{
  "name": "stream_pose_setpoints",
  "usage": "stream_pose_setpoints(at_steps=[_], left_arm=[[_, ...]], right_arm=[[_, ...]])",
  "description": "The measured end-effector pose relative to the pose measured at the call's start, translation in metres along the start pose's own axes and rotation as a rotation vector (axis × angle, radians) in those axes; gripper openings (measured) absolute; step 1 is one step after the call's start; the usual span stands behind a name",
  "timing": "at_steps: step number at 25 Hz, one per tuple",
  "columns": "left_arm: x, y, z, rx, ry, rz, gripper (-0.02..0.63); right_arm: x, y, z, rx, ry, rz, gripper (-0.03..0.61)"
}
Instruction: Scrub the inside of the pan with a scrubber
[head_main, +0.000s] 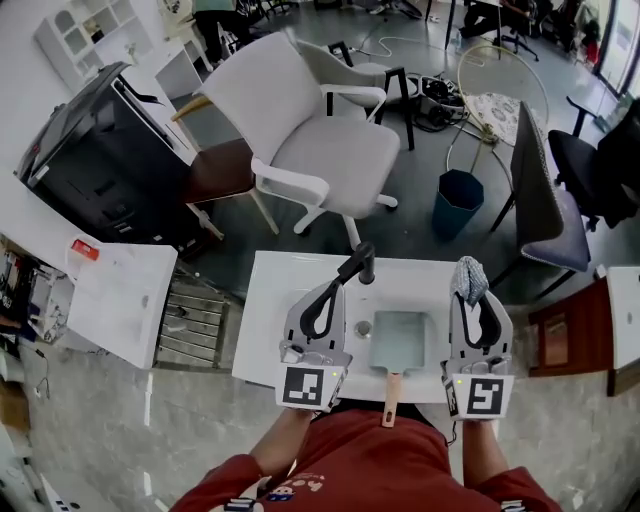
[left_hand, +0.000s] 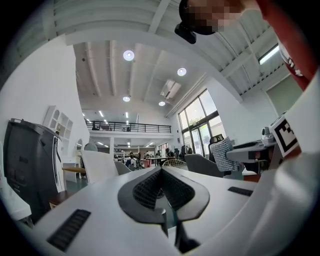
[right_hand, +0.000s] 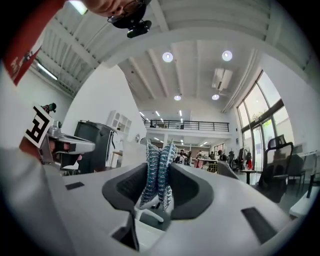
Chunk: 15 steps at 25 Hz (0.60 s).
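A square pale-green pan with a wooden handle lies in the white sink, low in the head view. My right gripper is held to the right of the pan, shut on a blue-grey knitted scrubber. In the right gripper view the scrubber stands pinched upright between the jaws of the right gripper. My left gripper is to the left of the pan, and its jaws meet with nothing between them. Both grippers point away from me, above the pan.
A black faucet rises at the back of the sink, just beyond my left gripper's tip. A drain sits left of the pan. Behind the sink stand a white chair, a blue bin and a black cabinet.
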<state>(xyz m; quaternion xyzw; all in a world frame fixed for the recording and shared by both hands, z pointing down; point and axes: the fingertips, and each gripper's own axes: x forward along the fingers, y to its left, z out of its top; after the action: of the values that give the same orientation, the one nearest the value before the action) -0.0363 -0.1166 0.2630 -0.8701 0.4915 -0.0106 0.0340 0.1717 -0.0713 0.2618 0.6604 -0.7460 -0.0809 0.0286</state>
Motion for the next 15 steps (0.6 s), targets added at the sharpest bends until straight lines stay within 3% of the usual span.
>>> stream_pose_setpoints(at_steps=[5,15], left_arm=[[-0.001,0.007,-0.001,0.004,-0.011,0.018,0.009],[-0.006,0.010,-0.006,0.000,0.000,0.029,0.009]], right_arm=[[0.005,-0.006,0.009,-0.003,-0.043,-0.018,0.149],[0.010,-0.010,-0.001,-0.010,-0.006,-0.021,0.147]])
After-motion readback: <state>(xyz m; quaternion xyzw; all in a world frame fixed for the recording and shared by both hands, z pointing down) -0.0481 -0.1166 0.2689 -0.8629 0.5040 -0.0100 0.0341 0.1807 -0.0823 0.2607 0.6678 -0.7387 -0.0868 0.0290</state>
